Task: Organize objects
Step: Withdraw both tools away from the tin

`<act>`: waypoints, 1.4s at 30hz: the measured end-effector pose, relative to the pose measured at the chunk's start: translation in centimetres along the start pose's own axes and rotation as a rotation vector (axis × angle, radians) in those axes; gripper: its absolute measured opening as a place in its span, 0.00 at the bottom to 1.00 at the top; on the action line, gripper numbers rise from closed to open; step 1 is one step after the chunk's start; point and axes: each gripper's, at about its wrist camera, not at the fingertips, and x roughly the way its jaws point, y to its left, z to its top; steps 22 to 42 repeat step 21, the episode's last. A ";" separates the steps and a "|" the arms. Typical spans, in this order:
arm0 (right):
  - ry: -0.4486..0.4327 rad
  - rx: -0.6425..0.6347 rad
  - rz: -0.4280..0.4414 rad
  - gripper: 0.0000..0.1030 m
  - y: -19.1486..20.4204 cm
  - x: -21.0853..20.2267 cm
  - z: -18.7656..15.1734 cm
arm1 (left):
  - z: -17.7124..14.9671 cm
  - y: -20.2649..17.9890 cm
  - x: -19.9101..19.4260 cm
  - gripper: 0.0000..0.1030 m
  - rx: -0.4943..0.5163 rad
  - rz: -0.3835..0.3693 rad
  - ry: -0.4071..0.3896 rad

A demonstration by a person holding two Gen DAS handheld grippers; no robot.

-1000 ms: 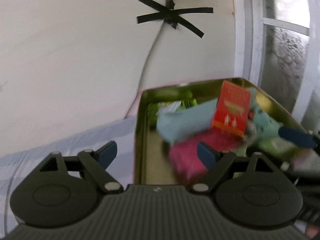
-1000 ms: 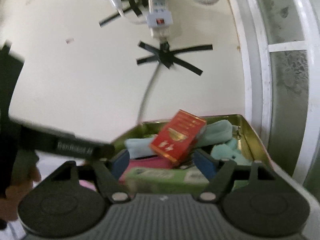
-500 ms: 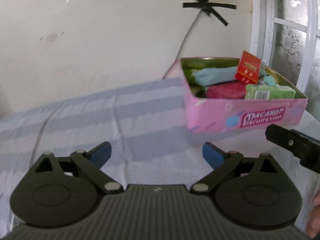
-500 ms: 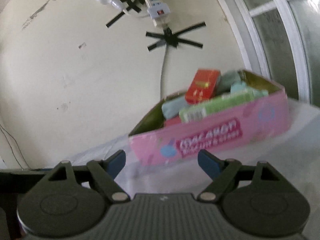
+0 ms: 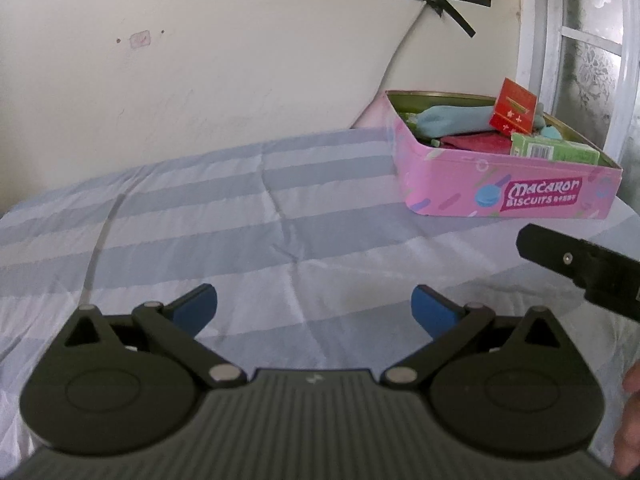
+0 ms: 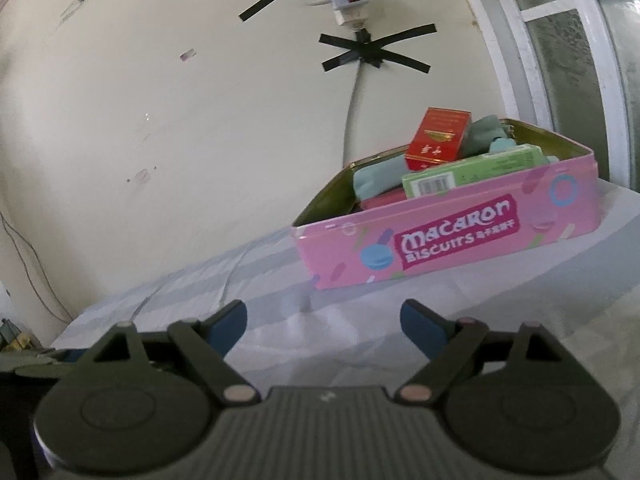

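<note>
Tin (image 6: 460, 240), pink and lidless, sits on the striped cloth (image 5: 280, 216) by the wall, holding a red box (image 6: 438, 138), a green box (image 6: 472, 174) and soft pouches. Left gripper (image 5: 314, 306) hangs spread wide and empty over bare cloth, well apart from the tin. Right gripper (image 6: 323, 318) faces the tin, jaws opening with nothing between them.

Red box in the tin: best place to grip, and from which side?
Grip the red box by its upper half, coming from above. It stands tilted atop the other items, sticking well above the tin rim, so its top is free while its base is wedged among the green box and blue pouch. Probably pinch across its narrow sides.
</note>
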 end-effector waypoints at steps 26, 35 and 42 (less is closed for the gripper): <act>0.018 -0.015 -0.006 0.87 0.5 0.4 -0.3 | 0.1 1.2 0.1 1.00 -0.052 0.016 -0.006; 0.018 -0.015 -0.006 0.87 0.5 0.4 -0.3 | 0.1 1.2 0.1 1.00 -0.052 0.016 -0.006; 0.018 -0.015 -0.006 0.87 0.5 0.4 -0.3 | 0.1 1.2 0.1 1.00 -0.052 0.016 -0.006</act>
